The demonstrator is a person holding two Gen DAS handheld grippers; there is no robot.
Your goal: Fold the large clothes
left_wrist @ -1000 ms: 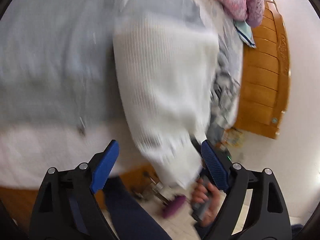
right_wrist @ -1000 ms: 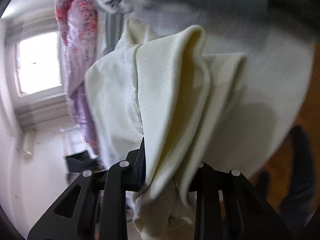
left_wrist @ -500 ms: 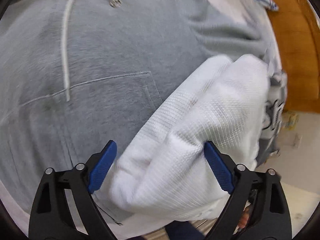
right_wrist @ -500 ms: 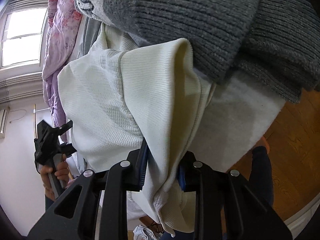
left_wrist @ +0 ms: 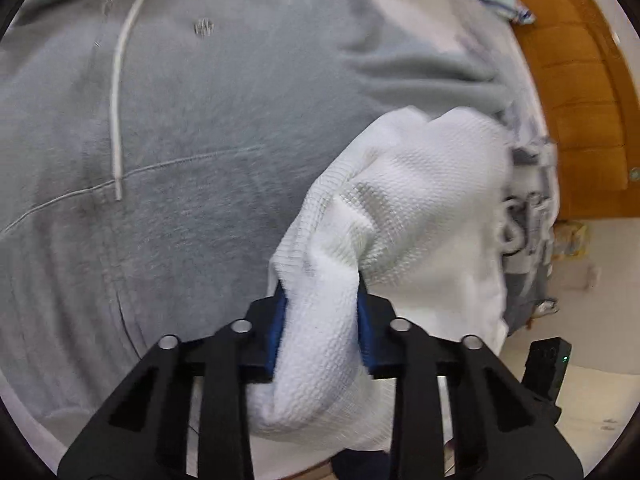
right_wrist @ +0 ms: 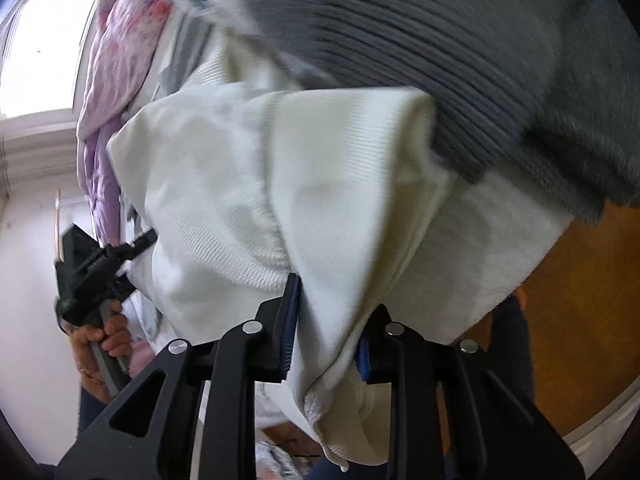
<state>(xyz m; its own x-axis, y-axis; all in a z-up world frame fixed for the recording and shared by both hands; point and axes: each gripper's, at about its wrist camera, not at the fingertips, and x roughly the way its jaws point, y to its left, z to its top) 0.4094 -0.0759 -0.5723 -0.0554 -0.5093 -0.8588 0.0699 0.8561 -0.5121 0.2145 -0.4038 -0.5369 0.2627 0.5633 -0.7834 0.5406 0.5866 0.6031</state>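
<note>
A white knit garment (left_wrist: 400, 208) lies bunched over a grey hoodie (left_wrist: 192, 128) on the bed. My left gripper (left_wrist: 320, 332) is shut on a fold of the white garment near its ribbed edge. In the right wrist view the same white garment (right_wrist: 288, 184) hangs in thick folds, and my right gripper (right_wrist: 326, 332) is shut on a bunched fold of it. The left gripper also shows there at the left (right_wrist: 100, 264), held by a hand.
A dark grey ribbed sweater (right_wrist: 460, 60) lies above the white garment. A pink floral quilt (right_wrist: 120, 60) lies by a bright window (right_wrist: 40, 52). A wooden headboard (left_wrist: 580, 100) stands at right. A patterned grey-white garment (left_wrist: 528, 216) lies at the bed's edge.
My left gripper, open around the white garment half a second ago, has shut on a fold of it. My right gripper keeps its hold.
</note>
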